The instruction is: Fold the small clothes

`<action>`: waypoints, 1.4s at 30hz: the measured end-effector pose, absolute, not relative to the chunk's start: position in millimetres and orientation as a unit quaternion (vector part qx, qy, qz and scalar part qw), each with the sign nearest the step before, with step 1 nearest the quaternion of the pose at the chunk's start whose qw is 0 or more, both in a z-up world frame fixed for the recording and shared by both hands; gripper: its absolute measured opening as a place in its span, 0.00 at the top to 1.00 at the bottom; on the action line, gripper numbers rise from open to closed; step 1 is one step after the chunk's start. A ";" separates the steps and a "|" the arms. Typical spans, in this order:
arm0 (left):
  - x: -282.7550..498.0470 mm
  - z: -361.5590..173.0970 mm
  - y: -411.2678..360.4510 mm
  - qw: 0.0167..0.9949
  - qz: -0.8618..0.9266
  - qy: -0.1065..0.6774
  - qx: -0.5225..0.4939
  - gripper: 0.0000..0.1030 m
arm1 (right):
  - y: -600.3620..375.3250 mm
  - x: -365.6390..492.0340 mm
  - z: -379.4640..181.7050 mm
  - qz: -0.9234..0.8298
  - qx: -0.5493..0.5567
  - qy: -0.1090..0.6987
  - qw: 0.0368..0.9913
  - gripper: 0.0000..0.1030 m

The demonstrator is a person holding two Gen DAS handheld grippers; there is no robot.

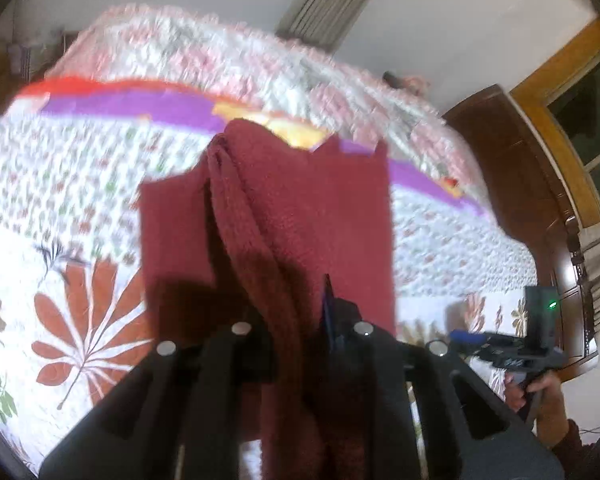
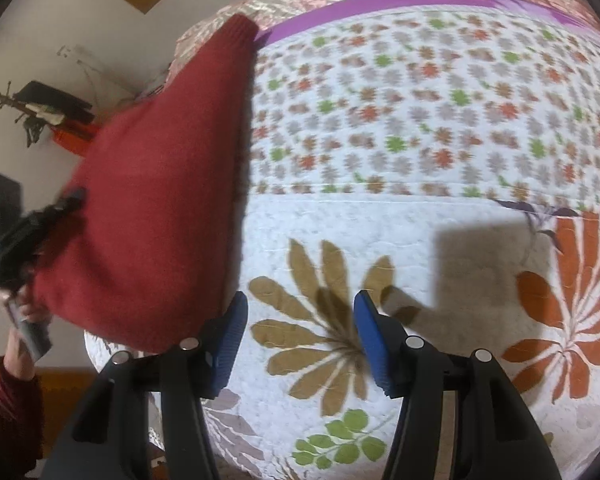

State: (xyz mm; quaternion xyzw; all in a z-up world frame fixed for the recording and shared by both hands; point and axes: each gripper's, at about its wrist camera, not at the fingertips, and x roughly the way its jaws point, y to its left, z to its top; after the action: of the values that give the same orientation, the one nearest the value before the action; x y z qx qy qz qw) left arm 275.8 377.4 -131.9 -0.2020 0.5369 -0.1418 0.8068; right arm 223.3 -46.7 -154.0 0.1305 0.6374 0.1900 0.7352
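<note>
My left gripper [image 1: 300, 332] is clamped on the dark red knitted garment [image 1: 284, 208]; the cloth bunches up between the two black fingers and hangs away from them in a thick fold, with a flatter panel spread behind it. From the right wrist view the same garment [image 2: 156, 184] is lifted clear of the bed, a sleeve-like end with a ribbed cuff pointing up and away, and the left gripper [image 2: 60, 208] sits at its near edge, held by a hand [image 2: 28, 304] in a dark red sleeve.

My right gripper [image 2: 298, 332] holds nothing: its blue pads [image 2: 374, 340] stand well apart, and between them I see only the quilt [image 2: 420, 220] with a large brown leaf print. The garment's edge is just beside the left-hand pad; I cannot tell if they touch.

In the left wrist view the right gripper [image 1: 466, 338] shows low at the right, gripped by the other hand [image 1: 540, 390].

Farther off, the quilt turns to small flower prints, then a purple band [image 1: 140, 106] crosses it. Beyond lie a wooden headboard [image 1: 512, 168], a white wall and a window frame [image 1: 560, 92].
</note>
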 end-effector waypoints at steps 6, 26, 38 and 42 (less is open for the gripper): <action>273.1 -179.0 394.5 0.795 -0.126 0.564 -0.182 0.84 | -19.6 221.5 -151.3 0.223 0.114 0.640 0.727 0.45; 257.1 -180.5 414.3 0.811 -0.087 0.563 -0.132 0.76 | 54.4 214.0 -166.9 0.275 0.091 0.658 0.695 0.45; 173.3 -166.6 411.5 0.788 -0.112 0.589 -0.140 0.38 | 93.1 190.6 -188.3 0.295 0.139 0.669 0.668 0.39; 169.1 -190.7 414.6 0.769 -0.104 0.607 -0.171 0.64 | 107.1 192.9 -206.3 0.284 0.136 0.682 0.661 0.39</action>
State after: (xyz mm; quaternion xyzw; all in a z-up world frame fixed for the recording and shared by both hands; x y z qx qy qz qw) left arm 169.1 414.6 -190.7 -0.1713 0.6070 -0.1040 0.7691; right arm 192.9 107.1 -206.3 0.1357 0.6816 0.2836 0.6607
